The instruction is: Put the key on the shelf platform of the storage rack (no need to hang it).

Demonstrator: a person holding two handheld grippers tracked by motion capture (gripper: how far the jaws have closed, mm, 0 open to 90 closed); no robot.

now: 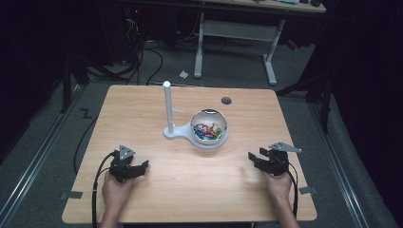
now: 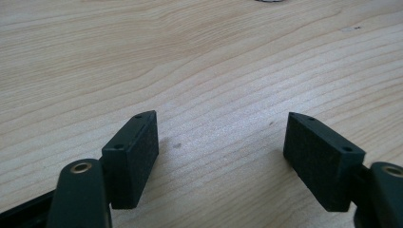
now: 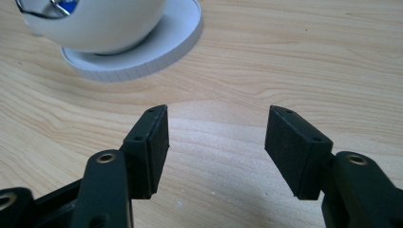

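Observation:
A white bowl with colourful wrapped pieces inside sits on a round white base at the table's middle; a tall white post rises from that base's left end. In the right gripper view the bowl and its base lie ahead at upper left. My left gripper rests low on the table at the front left, held by a hand, open with bare wood between its pads. At the front right my right gripper is open too, empty, a short way from the bowl.
The wooden table has a small dark round hole near its back right. Beyond the far edge stand a white desk frame and cables on the grey floor. Black cables trail from both grippers toward the front edge.

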